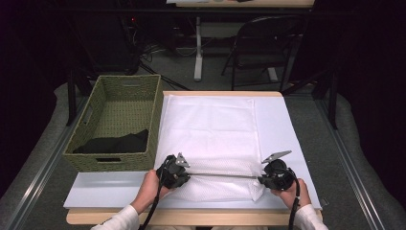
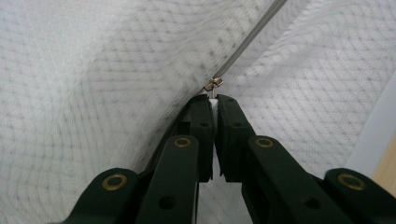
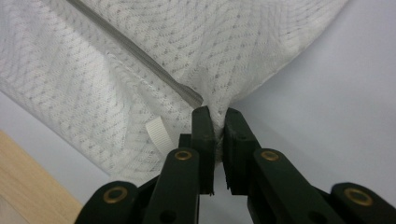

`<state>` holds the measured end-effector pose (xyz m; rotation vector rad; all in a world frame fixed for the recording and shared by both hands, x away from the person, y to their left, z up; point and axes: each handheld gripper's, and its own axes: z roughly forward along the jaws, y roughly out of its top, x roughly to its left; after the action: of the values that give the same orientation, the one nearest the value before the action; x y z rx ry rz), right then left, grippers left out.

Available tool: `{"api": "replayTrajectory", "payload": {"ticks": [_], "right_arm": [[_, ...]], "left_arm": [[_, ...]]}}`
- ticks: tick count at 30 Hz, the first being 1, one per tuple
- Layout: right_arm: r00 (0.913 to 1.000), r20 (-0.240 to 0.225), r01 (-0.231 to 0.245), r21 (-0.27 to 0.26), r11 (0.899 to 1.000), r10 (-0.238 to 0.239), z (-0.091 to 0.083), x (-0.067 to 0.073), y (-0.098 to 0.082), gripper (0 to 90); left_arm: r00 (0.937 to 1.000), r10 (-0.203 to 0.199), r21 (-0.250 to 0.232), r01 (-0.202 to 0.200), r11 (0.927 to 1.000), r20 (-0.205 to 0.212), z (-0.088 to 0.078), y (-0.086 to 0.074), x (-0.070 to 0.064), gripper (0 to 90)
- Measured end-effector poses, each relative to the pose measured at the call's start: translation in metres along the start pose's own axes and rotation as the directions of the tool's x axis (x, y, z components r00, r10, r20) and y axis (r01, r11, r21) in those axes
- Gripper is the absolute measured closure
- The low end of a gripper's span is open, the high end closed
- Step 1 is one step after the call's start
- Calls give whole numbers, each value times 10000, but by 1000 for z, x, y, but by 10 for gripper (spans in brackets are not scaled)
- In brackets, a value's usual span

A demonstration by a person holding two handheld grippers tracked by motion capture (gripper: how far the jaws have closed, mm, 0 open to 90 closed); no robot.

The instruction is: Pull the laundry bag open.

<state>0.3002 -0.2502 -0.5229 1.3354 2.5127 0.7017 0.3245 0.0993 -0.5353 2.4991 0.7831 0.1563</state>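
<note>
White mesh bag [image 1: 210,139] is being held flat on the table [image 1: 282,134], beside a woven basket [image 1: 115,124]. Its right corner is being clamped by the right gripper [image 1: 268,178], while its zipper pull [image 2: 214,85] is being pinched by the left gripper [image 1: 179,173].

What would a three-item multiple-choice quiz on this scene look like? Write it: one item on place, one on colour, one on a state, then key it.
1. Where is the woven basket?
A. left of the white mesh bag
B. on the bag
C. at the table's right edge

2. What colour is the cloth in the basket?
A. white
B. red
C. black

3. What is the left gripper doing?
A. hanging open
B. pinching the zipper pull
C. holding the basket

Key: 1 A, the high view shows it beside the bag's left edge. 2 C, a dark heap lies inside. 3 B, the jaws close on the pull tab.
</note>
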Motion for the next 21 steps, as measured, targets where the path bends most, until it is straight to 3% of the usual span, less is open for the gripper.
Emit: {"api": "replayTrajectory", "payload": {"ticks": [5, 7, 21], "right_arm": [[10000, -64, 34, -15, 10000, -34, -1, -2, 0, 849], [10000, -13, 55, 8, 10000, -55, -1, -1, 0, 850], [9999, 102, -13, 65, 10000, 12, -2, -1, 0, 850]], "left_arm": [[9999, -120, -15, 121, 9999, 116, -3, -3, 2, 867], [10000, -44, 18, 44, 10000, -21, -4, -4, 2, 867], [9982, -547, 113, 550, 9984, -258, -15, -19, 11, 867]]}}
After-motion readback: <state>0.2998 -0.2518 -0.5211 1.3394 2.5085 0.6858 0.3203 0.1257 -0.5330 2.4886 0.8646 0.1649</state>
